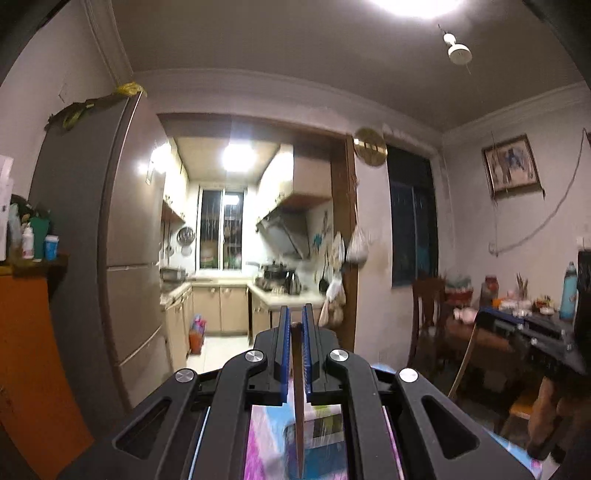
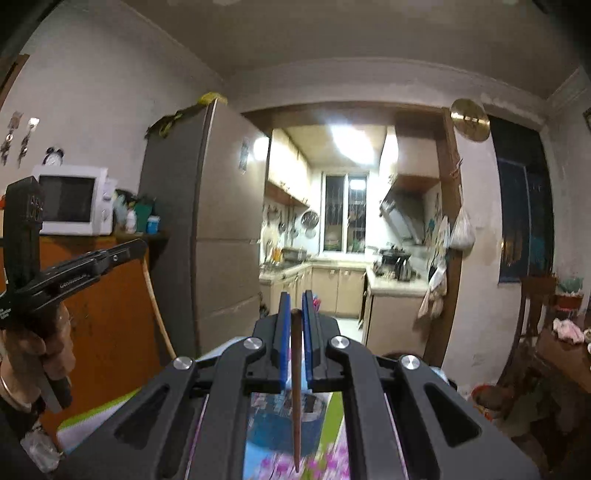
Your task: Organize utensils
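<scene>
A tall grey refrigerator [image 1: 122, 236] is standing left of a doorway that is opening onto a brightly lit kitchen, where a barred window [image 1: 221, 229] is sitting above beige base cabinets [image 1: 221, 308] and a range hood [image 1: 286, 230] is slanting over the stove. A ceiling light [image 1: 413, 5] is glaring overhead. A white microwave [image 2: 74, 199] is resting on an orange cabinet [image 2: 107, 306]. A framed picture [image 1: 511, 166] is hanging on the right wall above a cluttered dining table [image 1: 476, 328] and wooden chair [image 1: 424, 317].
</scene>
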A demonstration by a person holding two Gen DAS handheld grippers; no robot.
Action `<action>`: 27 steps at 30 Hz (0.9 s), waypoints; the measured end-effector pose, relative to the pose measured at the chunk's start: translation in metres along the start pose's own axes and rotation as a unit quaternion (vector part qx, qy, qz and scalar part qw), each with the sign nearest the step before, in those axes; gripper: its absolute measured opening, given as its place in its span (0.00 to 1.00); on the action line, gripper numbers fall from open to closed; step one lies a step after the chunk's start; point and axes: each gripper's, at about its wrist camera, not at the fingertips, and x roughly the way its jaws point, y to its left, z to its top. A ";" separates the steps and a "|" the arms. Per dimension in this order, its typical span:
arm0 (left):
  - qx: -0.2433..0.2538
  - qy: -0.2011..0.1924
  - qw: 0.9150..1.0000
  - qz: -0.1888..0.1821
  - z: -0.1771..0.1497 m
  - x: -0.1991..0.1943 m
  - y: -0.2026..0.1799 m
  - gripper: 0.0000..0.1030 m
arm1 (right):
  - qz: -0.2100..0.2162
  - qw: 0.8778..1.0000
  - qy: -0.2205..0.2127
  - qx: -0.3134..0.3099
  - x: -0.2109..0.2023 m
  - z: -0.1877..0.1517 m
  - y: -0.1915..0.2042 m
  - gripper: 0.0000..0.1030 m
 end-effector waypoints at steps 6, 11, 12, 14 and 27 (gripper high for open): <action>-0.003 -0.016 1.000 0.003 0.013 0.066 -0.010 0.07 | -0.010 0.999 -0.029 0.019 0.047 0.022 -0.020 0.05; -0.008 -0.001 1.000 0.005 0.002 0.110 -0.011 0.07 | -0.006 0.999 -0.035 0.041 0.081 0.021 -0.030 0.05; -0.011 0.002 1.000 0.006 -0.002 0.116 -0.010 0.07 | -0.005 0.998 -0.034 0.045 0.087 0.020 -0.032 0.05; -0.022 0.014 1.000 0.005 -0.011 0.131 -0.004 0.07 | -0.003 0.998 -0.029 0.052 0.100 0.014 -0.033 0.05; -0.030 0.100 0.995 0.002 -0.102 0.170 0.005 0.07 | -0.009 0.994 0.060 0.086 0.169 -0.067 -0.024 0.05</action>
